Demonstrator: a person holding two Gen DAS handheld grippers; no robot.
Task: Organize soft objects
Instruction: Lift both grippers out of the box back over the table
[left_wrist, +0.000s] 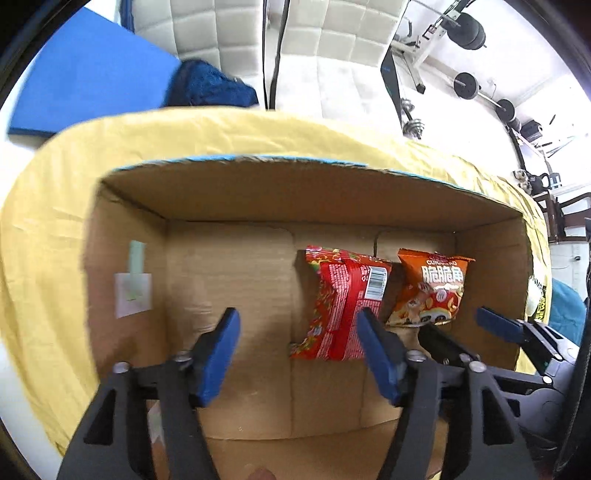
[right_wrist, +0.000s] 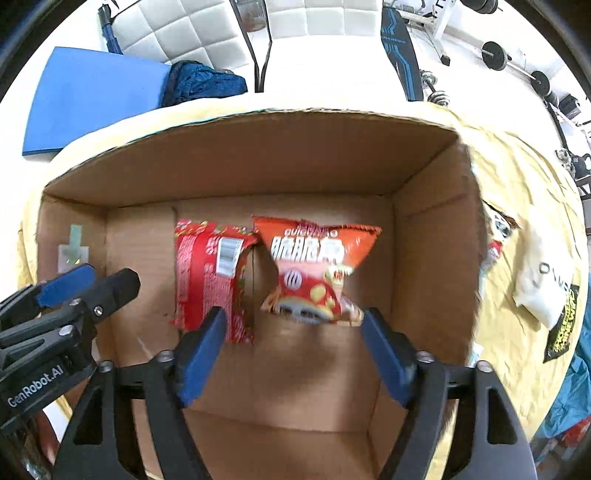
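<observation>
**Two snack bags down in the box, both grippers empty**

The left gripper (left_wrist: 299, 354) stands spread above the box floor, nothing between its blue pads; the red snack bag (left_wrist: 341, 302) lies just beyond its right-hand pad. The right gripper (right_wrist: 291, 350) is spread as well — its pads stand either side of the lower edge of the orange snack bag (right_wrist: 314, 269) without pressing on it, and the bag looks blurred. Both bags sit side by side on the bottom of the open cardboard box (right_wrist: 258, 162), toward its far wall, the red one to the left of the orange one, edges close or touching.

The box rests on a table covered in yellow cloth (left_wrist: 44, 229). To the right of the box, on the cloth, lies a white pouch (right_wrist: 546, 280) and some smaller packets I cannot make out.

This reads as the release step — two items placed. Next, I judge, the grippers need to clear the box walls and reach for what remains outside.
</observation>
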